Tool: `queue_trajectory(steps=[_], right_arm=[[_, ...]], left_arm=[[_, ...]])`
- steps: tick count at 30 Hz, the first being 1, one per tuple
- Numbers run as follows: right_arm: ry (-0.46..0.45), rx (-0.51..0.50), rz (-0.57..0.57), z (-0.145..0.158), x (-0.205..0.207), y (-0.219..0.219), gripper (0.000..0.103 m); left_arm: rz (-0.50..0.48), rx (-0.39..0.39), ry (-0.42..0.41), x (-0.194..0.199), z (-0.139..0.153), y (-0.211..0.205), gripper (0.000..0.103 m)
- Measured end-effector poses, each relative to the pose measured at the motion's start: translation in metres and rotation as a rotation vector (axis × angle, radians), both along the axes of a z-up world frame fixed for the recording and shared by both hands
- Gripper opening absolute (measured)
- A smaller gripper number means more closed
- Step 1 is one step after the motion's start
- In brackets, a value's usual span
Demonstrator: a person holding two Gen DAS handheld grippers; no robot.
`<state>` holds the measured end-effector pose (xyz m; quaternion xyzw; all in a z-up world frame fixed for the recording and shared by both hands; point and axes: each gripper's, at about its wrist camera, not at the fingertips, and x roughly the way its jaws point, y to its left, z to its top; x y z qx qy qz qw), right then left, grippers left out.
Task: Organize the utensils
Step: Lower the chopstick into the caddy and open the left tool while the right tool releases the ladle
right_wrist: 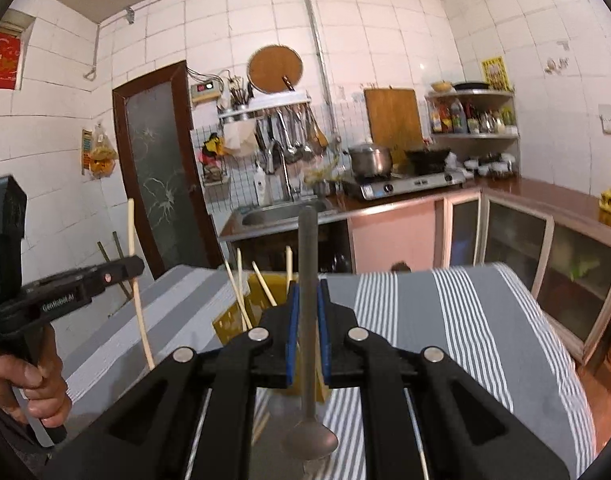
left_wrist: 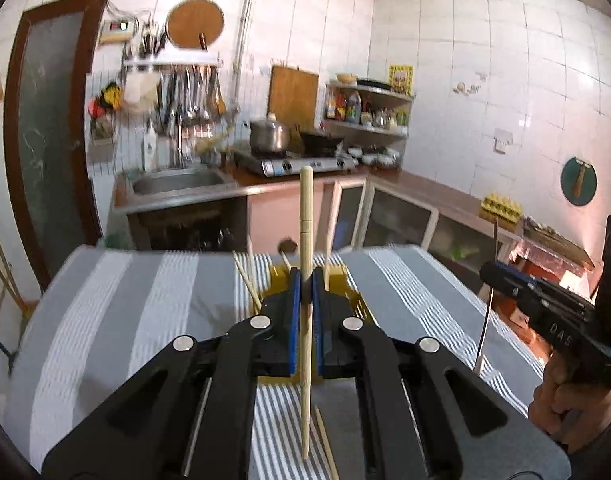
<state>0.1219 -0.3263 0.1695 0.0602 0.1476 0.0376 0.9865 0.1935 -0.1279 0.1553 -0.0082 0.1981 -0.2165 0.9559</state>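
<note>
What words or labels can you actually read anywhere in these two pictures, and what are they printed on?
"DAS": white letters on the side of the right gripper, seen from the left wrist camera; any further letters are hidden.
"GenRobot.AI", roughly: small and blurred, on the side of the left gripper.
Red poster, top left: white characters, too blurred to read.
Yellow picture on the wall tiles: unreadable.
Bottle labels on the corner shelf: too small.

Bare striped tablecloth (left_wrist: 125, 320) lay open left and right of the yellow holder (right_wrist: 229, 320). Chopsticks (right_wrist: 241, 292) leaning out of the holder crowded its mouth, blocking passage on its near-left side.
</note>
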Motion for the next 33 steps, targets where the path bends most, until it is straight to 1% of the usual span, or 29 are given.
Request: queue_trajectory(steps=[3, 9, 11, 15, 20, 25, 28, 33], right_arm=[[-0.021, -0.023, 0.005, 0.016, 0.017, 0.011, 0.009], [-0.042, -0.043, 0.006, 0.029, 0.048, 0.024, 0.009], [-0.043, -0.043, 0.007, 0.031, 0.061, 0.028, 0.009], [-0.044, -0.038, 0.013, 0.030, 0.084, 0.031, 0.009], [-0.025, -0.034, 0.011, 0.022, 0.113, 0.031, 0.009], [-0.001, -0.026, -0.003, 0.000, 0.140, 0.027, 0.009], [0.012, -0.019, 0.002, -0.013, 0.151, 0.026, 0.009], [0.065, -0.022, 0.000, -0.031, 0.163, 0.027, 0.009]], left_arm=[[0.013, -0.002, -0.032, 0.013, 0.017, 0.002, 0.004], [0.025, -0.009, -0.068, 0.048, 0.035, -0.003, 0.004], [0.044, 0.002, -0.089, 0.060, 0.037, -0.007, 0.004], [0.046, -0.002, -0.103, 0.079, 0.037, -0.016, 0.004], [0.047, -0.008, -0.102, 0.102, 0.025, -0.022, 0.004], [0.038, -0.017, -0.079, 0.120, 0.005, -0.026, 0.004], [0.023, -0.031, -0.060, 0.129, -0.004, -0.027, 0.004], [0.016, -0.015, -0.023, 0.135, -0.022, -0.028, 0.005]])
